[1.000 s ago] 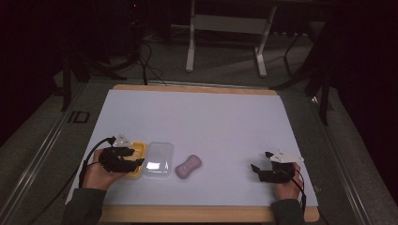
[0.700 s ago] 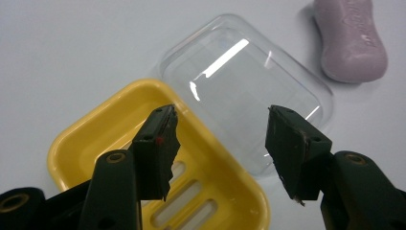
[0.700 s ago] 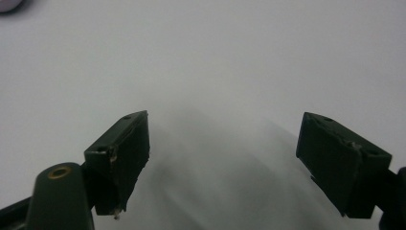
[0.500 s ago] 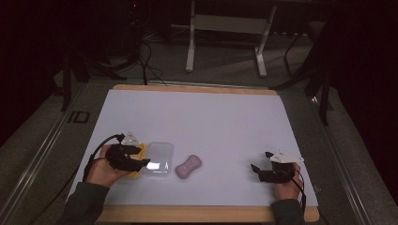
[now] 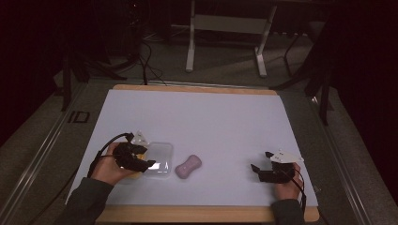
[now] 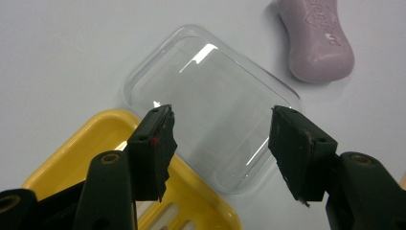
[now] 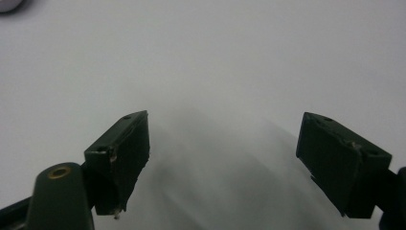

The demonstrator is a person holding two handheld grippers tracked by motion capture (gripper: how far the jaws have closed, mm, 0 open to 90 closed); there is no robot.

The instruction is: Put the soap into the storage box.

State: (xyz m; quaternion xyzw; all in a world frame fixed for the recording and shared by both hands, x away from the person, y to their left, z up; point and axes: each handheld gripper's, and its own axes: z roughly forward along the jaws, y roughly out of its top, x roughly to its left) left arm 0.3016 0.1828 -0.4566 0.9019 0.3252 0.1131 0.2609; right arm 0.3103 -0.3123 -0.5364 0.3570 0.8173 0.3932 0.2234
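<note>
Soap bar [image 5: 188, 166] lies bare on the desk [image 5: 211, 117], right of the clear lid [image 5: 158, 159] and yellow soap dish [image 6: 86, 158]. Left hand-held gripper [image 6: 220, 143] hovers wide open over the lid, gripping nothing; right hand-held gripper [image 5: 259, 169] rests open, empty. Boxing the soap seems unstarted.

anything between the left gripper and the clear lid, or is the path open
Nothing visible blocks it. The left gripper hangs open right over the clear lid, its jaws to either side; the yellow dish and pink soap lie off to the sides.

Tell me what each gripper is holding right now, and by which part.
Nothing is held. The left gripper is open above the clear plastic lid, beside the yellow soap dish. The right gripper is open over bare table.
</note>
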